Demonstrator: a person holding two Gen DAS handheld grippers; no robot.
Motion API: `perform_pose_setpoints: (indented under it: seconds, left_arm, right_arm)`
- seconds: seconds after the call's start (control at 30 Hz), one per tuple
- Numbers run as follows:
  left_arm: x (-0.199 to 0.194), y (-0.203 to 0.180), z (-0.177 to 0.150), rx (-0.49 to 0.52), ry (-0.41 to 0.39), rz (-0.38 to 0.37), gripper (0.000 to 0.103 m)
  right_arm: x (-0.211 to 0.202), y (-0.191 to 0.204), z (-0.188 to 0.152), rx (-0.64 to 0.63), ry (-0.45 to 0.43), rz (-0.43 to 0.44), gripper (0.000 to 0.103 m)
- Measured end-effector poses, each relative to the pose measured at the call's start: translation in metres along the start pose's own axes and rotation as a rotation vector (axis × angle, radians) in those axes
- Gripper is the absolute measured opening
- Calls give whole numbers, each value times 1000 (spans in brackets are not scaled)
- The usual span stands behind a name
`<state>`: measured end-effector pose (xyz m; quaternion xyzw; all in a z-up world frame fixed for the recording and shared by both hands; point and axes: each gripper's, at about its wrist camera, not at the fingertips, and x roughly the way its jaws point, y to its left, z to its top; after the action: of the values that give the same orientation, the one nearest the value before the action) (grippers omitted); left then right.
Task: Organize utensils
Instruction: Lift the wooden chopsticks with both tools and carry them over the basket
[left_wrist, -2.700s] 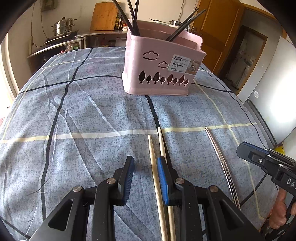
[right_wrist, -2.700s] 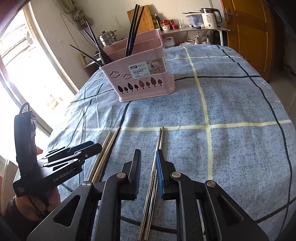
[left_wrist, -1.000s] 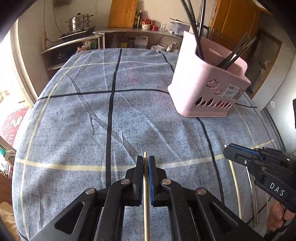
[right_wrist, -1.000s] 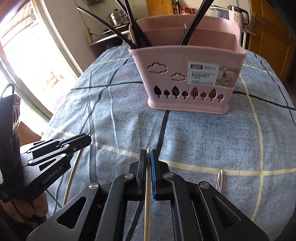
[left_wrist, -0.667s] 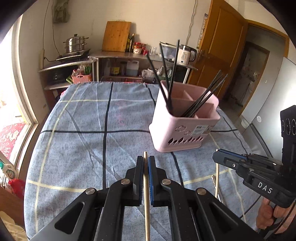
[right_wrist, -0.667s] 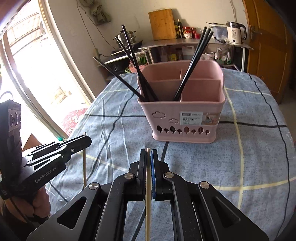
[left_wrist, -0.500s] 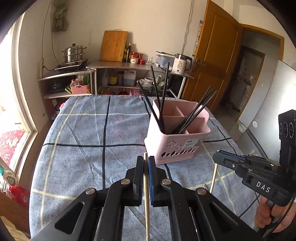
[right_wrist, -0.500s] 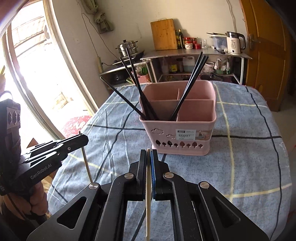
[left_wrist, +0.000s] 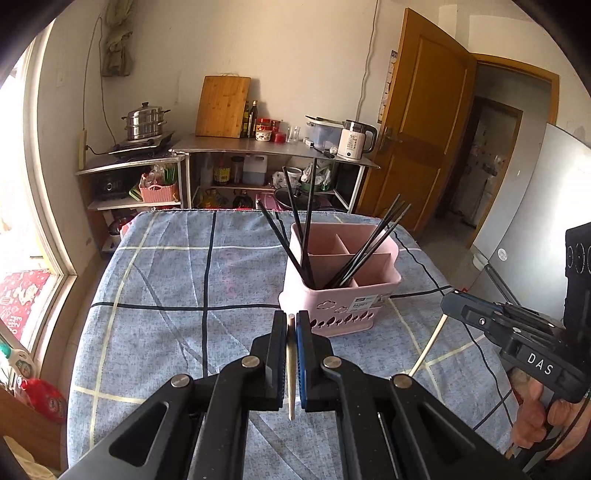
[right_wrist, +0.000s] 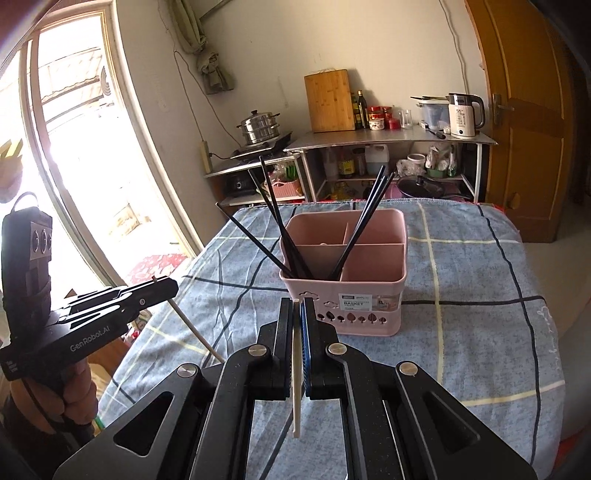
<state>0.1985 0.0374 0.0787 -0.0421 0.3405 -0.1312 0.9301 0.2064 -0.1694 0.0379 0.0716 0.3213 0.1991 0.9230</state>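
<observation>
A pink utensil basket (left_wrist: 376, 291) (right_wrist: 369, 291) stands on the blue checked tablecloth and holds several black chopsticks (left_wrist: 299, 236) (right_wrist: 273, 225). My left gripper (left_wrist: 291, 317) is shut on a pale wooden chopstick (left_wrist: 291, 373), held above the table in front of the basket. It also shows in the right wrist view (right_wrist: 155, 291), with its chopstick (right_wrist: 195, 332) hanging down. My right gripper (right_wrist: 296, 304) is shut on a second pale wooden chopstick (right_wrist: 296, 373). It shows at the right of the left wrist view (left_wrist: 454, 302), with its chopstick (left_wrist: 428, 347).
The table (left_wrist: 155, 280) (right_wrist: 480, 295) is covered by the cloth. Behind it stand metal shelves with a steamer pot (left_wrist: 146, 120), a wooden cutting board (right_wrist: 328, 99) and a kettle (right_wrist: 463, 114). A window is at the left and a wooden door (left_wrist: 417, 140) at the right.
Both grippers closed on wooden chopsticks that lay on the cloth, then lifted them well above the table. The basket now appears farther and lower in both views.
</observation>
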Motion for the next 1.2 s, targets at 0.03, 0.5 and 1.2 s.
perform_pose_setpoints:
  seconds: [0.03,0.5,1.2]
  left_arm:
    - [-1,-1,0,1,-1,-1,4]
    - [-13,-12,-6,6,15,-10,5]
    - [-16,-28,-30,7,80,-69,4]
  right_arm:
    - [-2,0,0,-1,-6,2,4]
    - [-20,-6,-12,-23,-60,14,4]
    - [-57,-8,-51,-66,-4,-30,4]
